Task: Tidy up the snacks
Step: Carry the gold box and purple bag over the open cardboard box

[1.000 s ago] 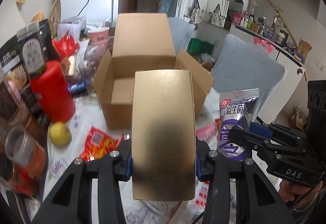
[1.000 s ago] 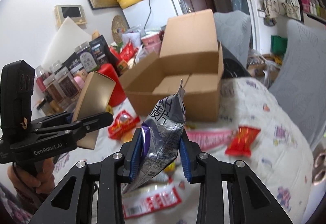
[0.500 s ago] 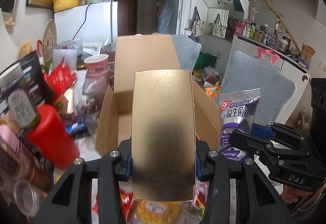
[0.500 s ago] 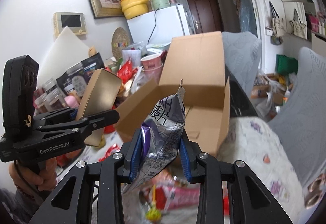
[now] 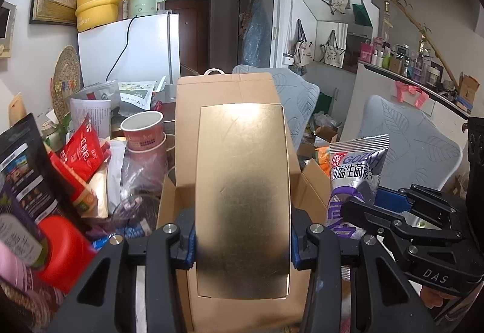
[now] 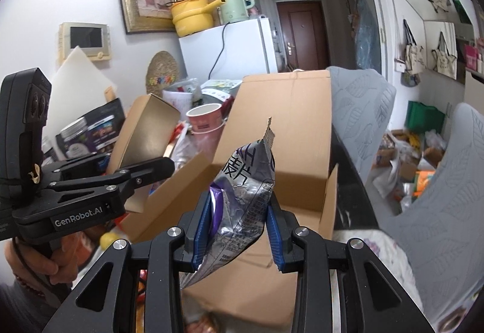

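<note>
Carried forward and slightly up since the earlier frames: cardboard box [image 5: 230,133], formerly mid-frame with its floor showing, now fills the lower centre, open mouth directly under both loads. Left tool [image 5: 243,245] clamped on gold box [image 5: 242,197], held upright at frame centre in the left wrist view. Right tool [image 6: 239,227] clamped on silver snack bag [image 6: 245,181], centre of the right wrist view, poised above the box's opening. Worktop clutter pushed toward the left edge. Probably ready for lowering and release; neither item inside yet.
</note>
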A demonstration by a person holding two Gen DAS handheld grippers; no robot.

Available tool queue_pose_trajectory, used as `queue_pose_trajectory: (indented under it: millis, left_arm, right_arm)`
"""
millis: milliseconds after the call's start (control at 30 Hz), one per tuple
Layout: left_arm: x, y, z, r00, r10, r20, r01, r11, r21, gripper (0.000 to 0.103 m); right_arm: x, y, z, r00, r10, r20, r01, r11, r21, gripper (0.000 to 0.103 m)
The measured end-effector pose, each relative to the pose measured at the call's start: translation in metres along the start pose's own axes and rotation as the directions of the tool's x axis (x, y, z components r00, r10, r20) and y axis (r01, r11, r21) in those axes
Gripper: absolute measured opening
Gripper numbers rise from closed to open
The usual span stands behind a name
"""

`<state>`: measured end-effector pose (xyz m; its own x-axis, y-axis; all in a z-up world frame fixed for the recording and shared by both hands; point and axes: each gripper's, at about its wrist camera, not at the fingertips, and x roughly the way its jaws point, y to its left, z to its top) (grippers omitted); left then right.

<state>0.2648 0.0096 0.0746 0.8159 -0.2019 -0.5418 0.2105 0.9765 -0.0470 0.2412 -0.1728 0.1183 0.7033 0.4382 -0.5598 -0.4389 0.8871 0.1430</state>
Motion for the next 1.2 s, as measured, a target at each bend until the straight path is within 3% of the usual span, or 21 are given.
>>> queue_pose_trajectory:
  millis: [400,600,900,1200]
  left_arm:
    - [0.067,0.020,0.013,0.995,0.059,-0.080,-0.060,0.998,-0.009,0.044]
    - [0.096,0.020,0.008,0.987,0.066,-0.146,-0.066,0.998,0.002,0.044]
    - [0.125,0.027,0.004,0.973,0.077,-0.218,-0.081,0.997,-0.006,0.044]
    - [0.150,0.026,-0.005,0.944,0.135,-0.301,-0.133,0.991,0.025,0.046]
  right_arm:
    - [0.051,-0.008,0.030,0.999,-0.039,-0.038,0.036,0.998,-0.056,0.034]
    - [0.082,-0.009,0.032,0.993,-0.058,-0.107,0.048,0.995,-0.089,0.034]
    - [0.107,-0.021,0.033,0.978,-0.031,-0.206,0.022,0.999,-0.045,0.034]
    - [0.129,-0.028,0.029,0.956,-0.031,-0.290,0.027,1.000,-0.016,0.038]
